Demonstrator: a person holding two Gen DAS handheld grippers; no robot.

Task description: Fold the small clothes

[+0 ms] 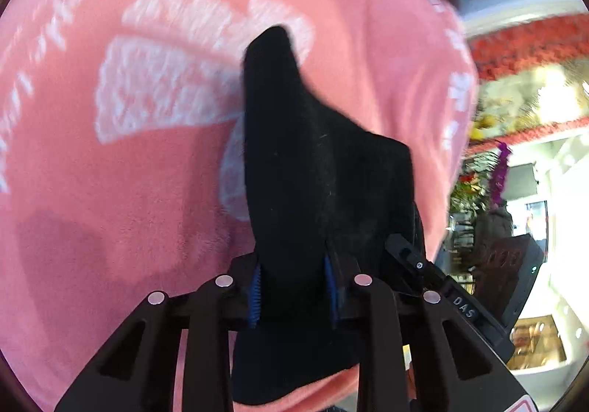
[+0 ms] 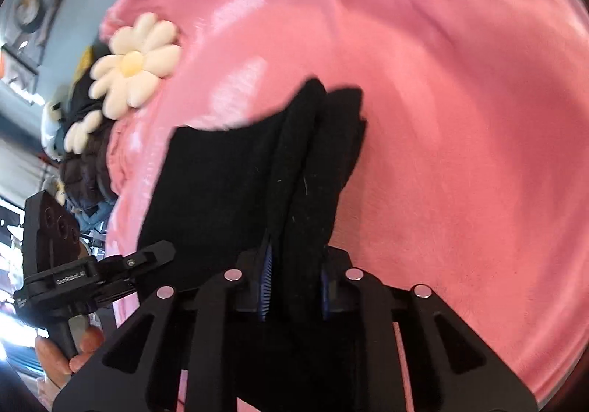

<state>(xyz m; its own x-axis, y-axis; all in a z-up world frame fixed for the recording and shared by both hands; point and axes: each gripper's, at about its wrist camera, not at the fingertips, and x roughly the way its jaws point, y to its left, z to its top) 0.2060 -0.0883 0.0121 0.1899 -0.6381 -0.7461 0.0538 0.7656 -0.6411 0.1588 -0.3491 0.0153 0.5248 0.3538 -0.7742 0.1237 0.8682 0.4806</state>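
Left wrist view: the left gripper [image 1: 294, 287] has its fingers clamped on the black garment [image 1: 313, 169], which runs long and straight ahead over the pink blanket [image 1: 110, 173]. The right gripper [image 2: 294, 283] pinches the same cloth just alongside, both hands equally near.

Surface I work over: pink blanket [image 2: 460, 117] with white print, spread ahead of both tongs. On it, from my right tongs' view: flower cushion [image 2: 134, 62] far left, dark clothes pile [image 2: 86, 169] below that.
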